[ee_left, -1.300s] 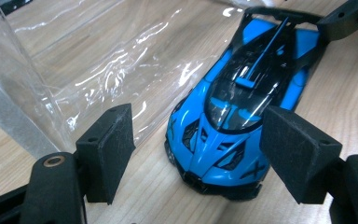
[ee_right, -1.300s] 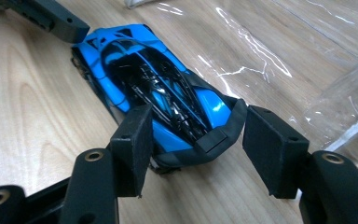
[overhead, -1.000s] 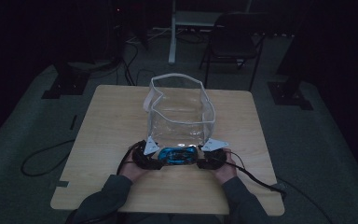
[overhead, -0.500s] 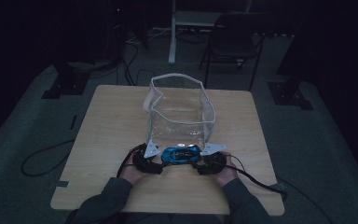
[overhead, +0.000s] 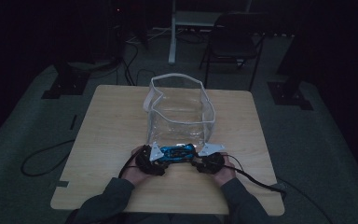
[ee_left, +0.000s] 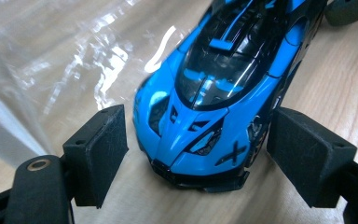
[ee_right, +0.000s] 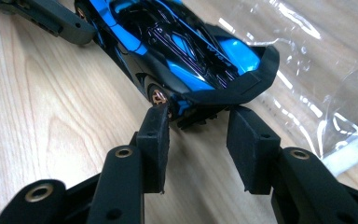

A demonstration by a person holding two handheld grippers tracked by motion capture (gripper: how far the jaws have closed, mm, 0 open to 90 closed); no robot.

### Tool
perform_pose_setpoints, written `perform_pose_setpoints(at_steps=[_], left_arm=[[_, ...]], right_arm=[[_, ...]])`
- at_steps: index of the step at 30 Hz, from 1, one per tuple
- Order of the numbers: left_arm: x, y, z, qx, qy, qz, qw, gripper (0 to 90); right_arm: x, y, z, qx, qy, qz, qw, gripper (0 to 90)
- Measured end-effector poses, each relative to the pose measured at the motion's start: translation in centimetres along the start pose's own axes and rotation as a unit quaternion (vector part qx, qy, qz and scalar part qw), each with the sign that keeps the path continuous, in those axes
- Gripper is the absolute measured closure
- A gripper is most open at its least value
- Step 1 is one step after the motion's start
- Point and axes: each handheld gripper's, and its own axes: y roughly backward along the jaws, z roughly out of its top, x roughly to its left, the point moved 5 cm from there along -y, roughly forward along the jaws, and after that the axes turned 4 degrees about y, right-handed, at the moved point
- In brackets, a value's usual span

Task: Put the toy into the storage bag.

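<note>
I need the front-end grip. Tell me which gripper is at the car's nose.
The left gripper: its open jaws flank the blue car's nose and headlights. The right gripper faces the rear wing instead.

Toy car [ee_left: 214, 88]: glossy blue and black bodywork, hard and smooth, reflections seen on the dark canopy; coppery metallic wheel hubs noted in the right gripper view. Bag [overhead: 182, 109]: clear, shiny, crinkled plastic film, edged with white trim. Table [overhead: 107, 135]: pale wood grain, matt, smooth. Left gripper [ee_left: 196, 154] pads: matt black, finely textured, with brass-coloured rivets set behind.
</note>
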Motion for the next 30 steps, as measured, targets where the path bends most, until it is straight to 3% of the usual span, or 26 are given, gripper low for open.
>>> perform_pose_setpoints(at_steps=[4,13,18,22,24,28,30], left_arm=[[1.0,0.7,0.5,-0.018,0.018,0.009,0.9996,20.6],[2.4,1.0,1.4,-0.030,0.024,0.021,0.9990,20.4],[3.0,1.0,1.9,-0.042,0.036,0.020,0.9983,20.4],[3.5,1.1,2.4,-0.050,0.045,0.023,0.9975,20.5],[3.6,1.1,2.5,-0.052,0.047,0.025,0.9972,20.5],[3.7,1.1,2.6,-0.050,0.045,0.025,0.9974,20.4],[3.7,1.1,2.6,-0.053,0.050,0.024,0.9971,20.5]], right_arm=[[-0.5,0.6,0.7,-0.030,-0.008,-0.013,0.9994,57.1],[-1.0,0.6,1.8,-0.040,-0.003,-0.039,0.9984,52.2],[-1.1,0.5,2.3,-0.052,-0.002,-0.031,0.9982,43.0],[-0.6,-0.2,1.9,-0.042,0.031,-0.045,0.9976,31.8],[-0.8,-0.4,1.8,-0.040,0.034,-0.053,0.9972,31.9],[-1.6,-0.5,2.3,-0.052,0.030,-0.046,0.9972,33.3],[-1.6,-0.8,2.7,-0.050,0.045,-0.045,0.9967,32.9]])
